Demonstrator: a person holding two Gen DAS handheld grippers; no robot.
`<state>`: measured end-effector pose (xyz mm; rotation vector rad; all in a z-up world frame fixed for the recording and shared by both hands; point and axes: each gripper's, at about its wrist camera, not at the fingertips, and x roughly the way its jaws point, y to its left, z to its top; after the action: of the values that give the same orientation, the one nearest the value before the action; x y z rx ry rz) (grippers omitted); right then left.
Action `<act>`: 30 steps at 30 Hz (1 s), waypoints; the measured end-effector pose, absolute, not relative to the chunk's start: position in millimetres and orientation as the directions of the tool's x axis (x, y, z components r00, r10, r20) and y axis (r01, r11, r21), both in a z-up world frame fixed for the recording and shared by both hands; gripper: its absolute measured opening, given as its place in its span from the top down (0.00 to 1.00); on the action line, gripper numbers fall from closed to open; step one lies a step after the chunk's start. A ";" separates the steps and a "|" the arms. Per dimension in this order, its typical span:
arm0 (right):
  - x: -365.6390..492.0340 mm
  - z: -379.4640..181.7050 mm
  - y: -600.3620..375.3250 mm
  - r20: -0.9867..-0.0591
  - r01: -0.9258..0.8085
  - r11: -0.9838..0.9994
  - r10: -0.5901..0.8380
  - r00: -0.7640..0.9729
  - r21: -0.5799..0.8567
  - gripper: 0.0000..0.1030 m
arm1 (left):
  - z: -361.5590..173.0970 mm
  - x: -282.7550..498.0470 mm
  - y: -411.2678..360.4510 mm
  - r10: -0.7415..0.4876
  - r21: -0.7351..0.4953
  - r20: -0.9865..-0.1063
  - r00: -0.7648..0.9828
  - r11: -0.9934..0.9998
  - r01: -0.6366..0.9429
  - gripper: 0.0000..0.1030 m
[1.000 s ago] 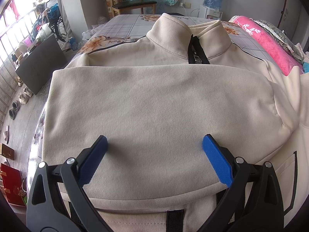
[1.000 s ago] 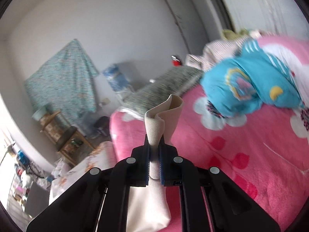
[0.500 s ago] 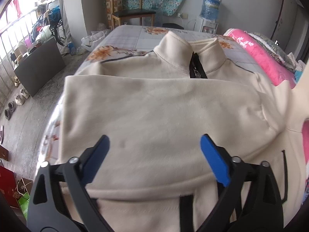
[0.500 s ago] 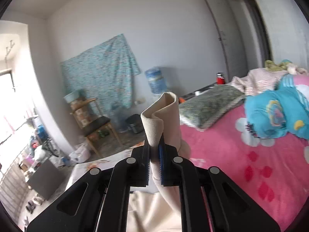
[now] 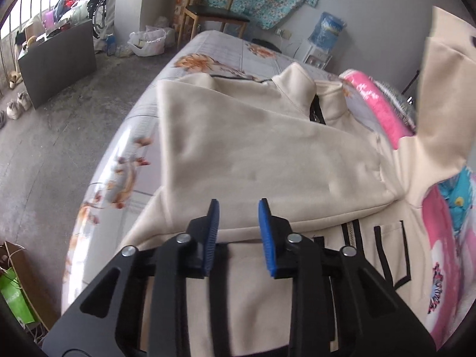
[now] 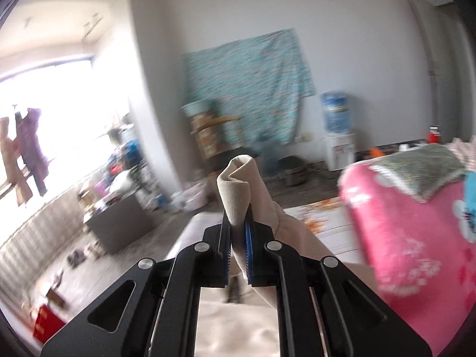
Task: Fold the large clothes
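Right wrist: right tongs [image 6: 237,232] clamp the jacket's cuff [image 6: 236,192]; left tongs [image 5: 238,233] part-open over the jacket [image 5: 267,154], gripping nothing.

pink quilt [image 5: 383,110] beside jacket [image 5: 267,148], blocking right

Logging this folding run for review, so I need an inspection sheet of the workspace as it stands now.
Surface: bed with a flowered sheet.
Job's things: cream jacket lies collar away, one sleeve folded across the chest, the other sleeve lifted.
Clutter: pink blanket beside the jacket.
Tools: left tool partly open, empty, above the jacket; right tool shut on the sleeve cuff.
Cables: nothing seen.
Surroundings: chair, water dispenser, shoes on the floor.
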<state>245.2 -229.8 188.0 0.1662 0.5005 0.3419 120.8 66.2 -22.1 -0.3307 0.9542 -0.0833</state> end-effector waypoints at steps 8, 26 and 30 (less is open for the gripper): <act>252.2 67.7 -93.4 -0.691 -0.478 0.830 0.525 0.496 0.288 0.77 | -12.5 109.1 96.6 -0.334 -0.444 -0.728 0.598 0.895 -0.039 0.79; 260.9 -0.9 -403.5 -0.828 0.124 0.942 0.204 0.523 0.311 0.47 | -49.8 198.1 88.4 -0.281 -0.397 -0.823 0.494 0.906 -0.146 0.77; 292.7 -38.2 -416.0 -0.863 0.135 0.943 0.214 0.457 0.305 0.47 | -49.6 202.0 77.5 -0.210 -0.319 -0.838 0.504 0.938 -0.140 0.88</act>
<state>292.7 -416.0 -38.2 0.3547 1.1018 0.0502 202.0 77.5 -49.6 -0.3698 1.0487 -0.0433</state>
